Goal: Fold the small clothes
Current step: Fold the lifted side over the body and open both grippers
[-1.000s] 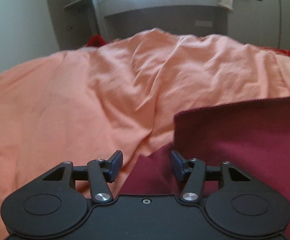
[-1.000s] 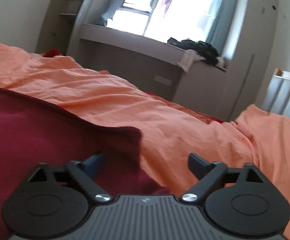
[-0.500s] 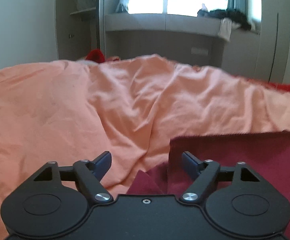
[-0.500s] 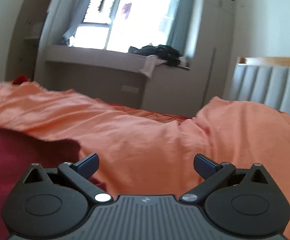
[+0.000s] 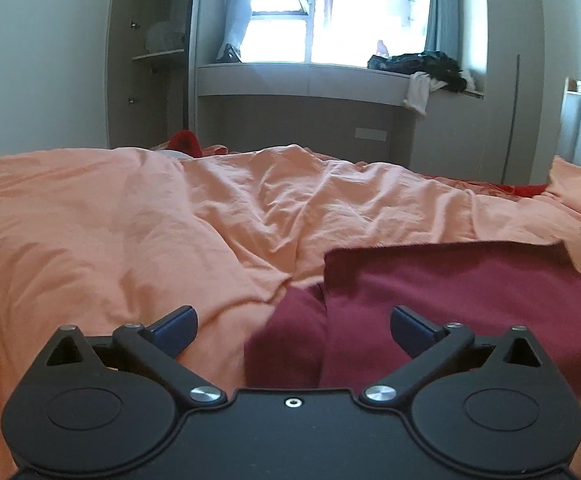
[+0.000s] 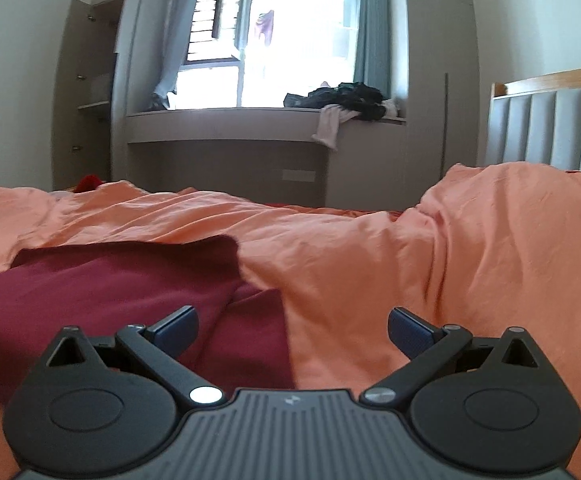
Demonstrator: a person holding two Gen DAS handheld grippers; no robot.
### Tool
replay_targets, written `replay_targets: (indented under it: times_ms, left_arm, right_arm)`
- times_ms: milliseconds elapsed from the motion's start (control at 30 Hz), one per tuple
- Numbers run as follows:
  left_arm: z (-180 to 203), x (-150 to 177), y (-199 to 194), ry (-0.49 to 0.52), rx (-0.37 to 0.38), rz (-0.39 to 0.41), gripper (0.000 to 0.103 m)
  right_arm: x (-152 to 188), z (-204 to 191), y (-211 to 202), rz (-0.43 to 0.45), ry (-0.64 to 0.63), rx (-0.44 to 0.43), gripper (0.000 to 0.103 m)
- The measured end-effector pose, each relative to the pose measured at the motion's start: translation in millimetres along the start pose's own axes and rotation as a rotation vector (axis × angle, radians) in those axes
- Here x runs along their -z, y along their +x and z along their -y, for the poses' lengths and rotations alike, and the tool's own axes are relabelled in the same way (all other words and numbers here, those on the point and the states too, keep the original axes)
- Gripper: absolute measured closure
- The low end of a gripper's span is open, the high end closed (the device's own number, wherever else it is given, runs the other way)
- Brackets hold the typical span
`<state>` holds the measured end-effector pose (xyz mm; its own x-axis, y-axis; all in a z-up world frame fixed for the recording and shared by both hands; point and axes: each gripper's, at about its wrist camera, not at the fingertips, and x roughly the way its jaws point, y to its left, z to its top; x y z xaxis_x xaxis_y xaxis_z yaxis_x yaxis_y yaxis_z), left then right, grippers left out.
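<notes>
A maroon garment (image 5: 450,292) is laid folded on the orange bedcover (image 5: 130,240). The left hand-held gripper (image 5: 293,330) is held wide open and empty above the garment's near left edge. The right hand-held gripper (image 6: 292,330) is likewise spread wide and empty, at the garment's (image 6: 102,292) near right edge.

One maroon garment (image 5: 450,292), folded in two layers, on one bed w/ one orange duvet (image 5: 130,232). Two tools: left tool (image 5: 292,330), right tool (image 6: 292,330), two blue-tipped fingers each. Bkgd: one window (image 6: 290,40), one clothes pile (image 6: 342,98) on sill, one headboard (image 6: 550,120).
</notes>
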<state>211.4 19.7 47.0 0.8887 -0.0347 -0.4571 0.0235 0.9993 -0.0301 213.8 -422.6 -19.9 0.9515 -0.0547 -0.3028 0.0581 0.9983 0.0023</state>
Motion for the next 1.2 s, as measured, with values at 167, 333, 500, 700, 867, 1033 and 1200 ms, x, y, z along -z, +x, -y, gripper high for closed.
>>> replay_targets:
  times_ms: [167,333,500,700,867,1033,1200]
  left_arm:
    - [-6,23,-29,-0.081,0.008,-0.017,0.001]
    - [-12,50,-38,-0.207,0.05,-0.072,0.001]
    - [-6,63,-31,-0.268,0.073,-0.104,0.001]
    - [13,63,-12,-0.295,0.171,-0.125,0.001]
    - [28,55,11,-0.268,0.203,-0.121,0.0]
    - [31,55,32,-0.289,0.207,-0.113,0.0]
    - [26,64,37,-0.315,0.235,-0.06,0.0]
  right_arm:
    - [7,-13,-12,0.025,0.011,-0.032,0.0]
    - [12,-24,-22,0.044,0.028,-0.073,0.0]
    - [17,-37,-30,0.074,0.022,-0.094,0.0]
    - [22,-53,-37,0.122,0.029,-0.106,0.0]
    - [26,-73,-35,0.135,-0.016,-0.109,0.0]
    - [24,-88,-30,0.16,-0.053,-0.074,0.0]
    - [20,-108,-20,0.159,-0.103,-0.049,0.0]
